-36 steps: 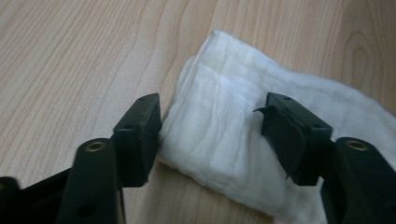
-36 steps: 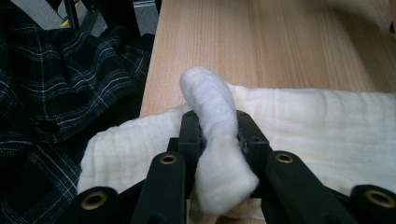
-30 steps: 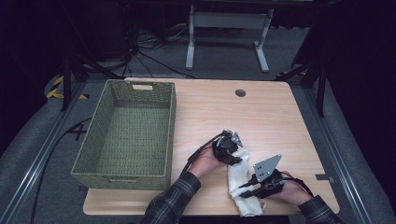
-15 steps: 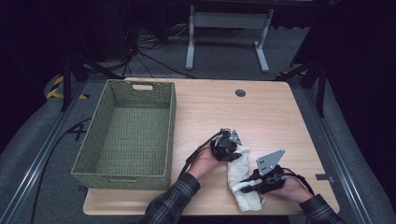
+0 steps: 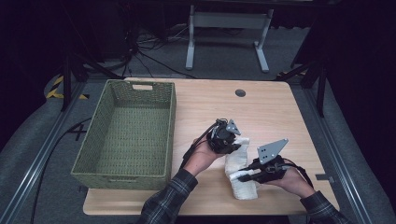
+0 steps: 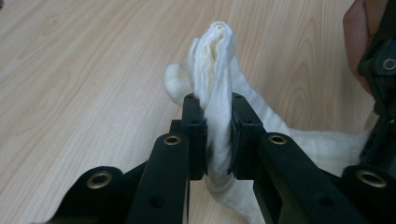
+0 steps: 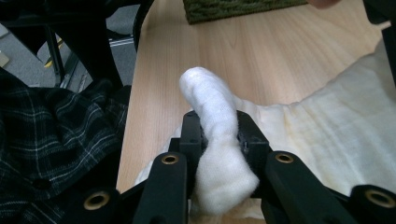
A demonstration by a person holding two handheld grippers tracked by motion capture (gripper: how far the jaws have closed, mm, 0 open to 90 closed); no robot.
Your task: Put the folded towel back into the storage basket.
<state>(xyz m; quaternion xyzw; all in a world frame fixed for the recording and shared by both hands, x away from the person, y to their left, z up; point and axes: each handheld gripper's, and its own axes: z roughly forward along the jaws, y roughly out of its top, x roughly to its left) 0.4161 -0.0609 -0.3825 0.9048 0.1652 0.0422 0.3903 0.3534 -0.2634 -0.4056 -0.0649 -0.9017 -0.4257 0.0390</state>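
One white cloth [image 5: 240,175] — bunched, creased, soft

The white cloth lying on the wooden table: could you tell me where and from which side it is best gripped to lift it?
Grip the soft white cloth at bunched folds near its two ends, coming from above. It is limp, so only gathered ridges give jaws something to pinch. The left gripper is shut on an upright fold at the far end, the right gripper on a rolled fold at the near end.

Black claws [image 6: 212,135], brass-ringed screw holes; dark plaid sleeves [image 5: 166,200].
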